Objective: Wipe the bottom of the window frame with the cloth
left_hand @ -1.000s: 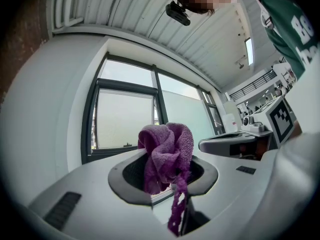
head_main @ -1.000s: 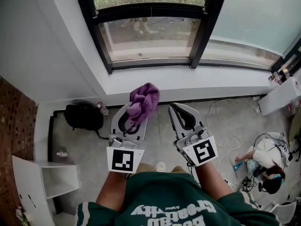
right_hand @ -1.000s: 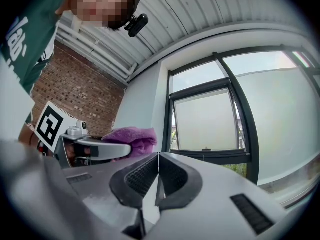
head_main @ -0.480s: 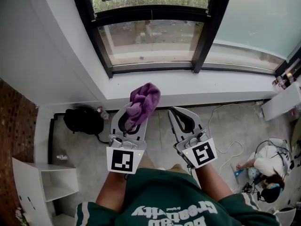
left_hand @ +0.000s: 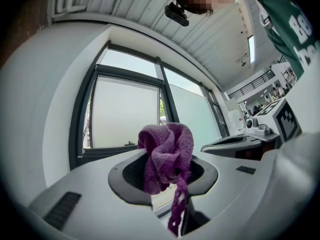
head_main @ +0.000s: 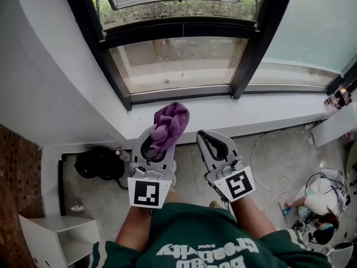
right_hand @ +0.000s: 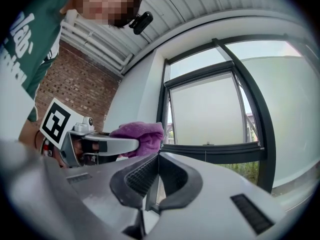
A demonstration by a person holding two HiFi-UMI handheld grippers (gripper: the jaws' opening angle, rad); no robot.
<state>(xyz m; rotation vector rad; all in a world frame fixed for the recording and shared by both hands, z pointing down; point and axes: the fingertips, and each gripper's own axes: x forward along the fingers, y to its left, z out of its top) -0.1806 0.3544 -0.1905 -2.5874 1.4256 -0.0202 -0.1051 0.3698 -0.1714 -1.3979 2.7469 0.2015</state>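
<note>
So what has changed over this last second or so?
Not much. The person has edged nearer the window: its bottom frame looks bigger and closer, and the black bag on the floor sits lower in the head view. Nothing was picked up or let go. The left tongs stay shut on the purple cloth, the right tongs stay shut and empty, and the cloth is not touching the frame.

The cloth (head_main: 170, 123) was seen as looped purple terry, soft, matt and rough. The left tongs (head_main: 158, 134) and right tongs (head_main: 205, 134) were shown in smooth, matt grey plastic, with ribbed black pads (right_hand: 140, 180). The window frame (head_main: 178, 95) was finished dark and satin, possibly painted metal.
</note>
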